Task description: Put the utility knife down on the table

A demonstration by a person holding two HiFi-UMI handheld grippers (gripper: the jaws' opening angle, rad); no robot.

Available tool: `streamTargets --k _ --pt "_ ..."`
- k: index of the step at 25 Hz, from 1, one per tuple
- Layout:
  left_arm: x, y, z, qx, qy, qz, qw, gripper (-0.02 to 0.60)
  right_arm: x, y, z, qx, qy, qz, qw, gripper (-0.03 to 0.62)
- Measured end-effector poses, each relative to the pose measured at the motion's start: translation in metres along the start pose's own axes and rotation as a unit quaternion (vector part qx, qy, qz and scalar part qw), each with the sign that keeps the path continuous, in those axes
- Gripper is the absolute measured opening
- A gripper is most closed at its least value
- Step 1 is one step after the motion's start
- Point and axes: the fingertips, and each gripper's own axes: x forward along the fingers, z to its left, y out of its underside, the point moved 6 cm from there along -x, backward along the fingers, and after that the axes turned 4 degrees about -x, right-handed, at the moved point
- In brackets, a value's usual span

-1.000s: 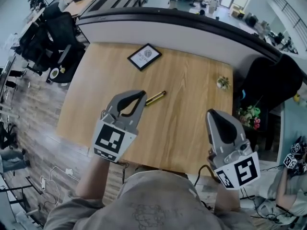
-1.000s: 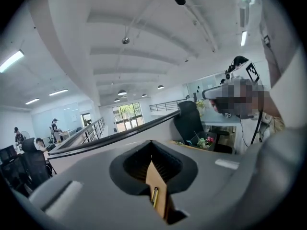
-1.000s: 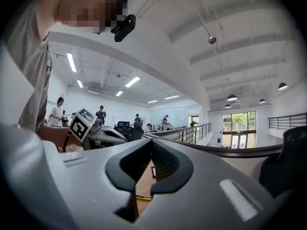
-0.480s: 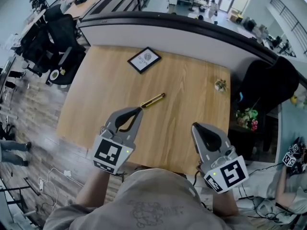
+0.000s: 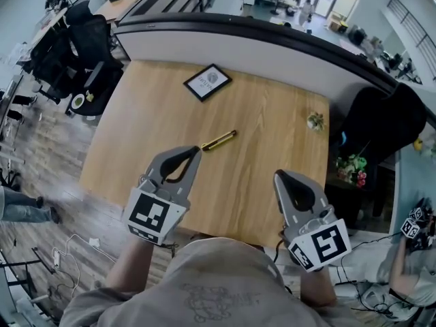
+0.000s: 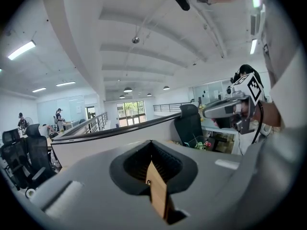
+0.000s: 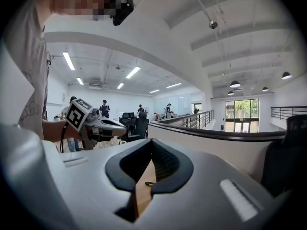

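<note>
The yellow-and-black utility knife (image 5: 219,140) lies flat on the wooden table (image 5: 272,135), near its middle. My left gripper (image 5: 194,150) hovers just short of the knife's near end, jaws shut and empty. Over the table's near right part, my right gripper (image 5: 283,177) is also shut with nothing in it. In the left gripper view the jaws (image 6: 151,143) are pressed together, with only a sliver of wood showing below them. The right gripper view shows its shut jaws (image 7: 152,142) and the knife (image 7: 149,182) small through the gap beneath them.
A black-framed picture (image 5: 207,82) lies at the table's far side and a small potted plant (image 5: 315,120) near its right edge. A curved partition (image 5: 259,43) runs behind. A black chair (image 5: 381,125) and flowers (image 5: 353,163) stand to the right.
Both grippers have drawn back toward me and sunk a little; the left one's tip is now farther from the knife. The knife has stayed where it lay.
</note>
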Motion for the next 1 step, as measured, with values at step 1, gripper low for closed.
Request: streamTargets --k 1 --pt "-0.0009 0.001 0.0005 0.0 0.0 0.001 1.0 0.002 0.0009 0.001 0.0004 0.001 0.001 0.002 1.0 0.009"
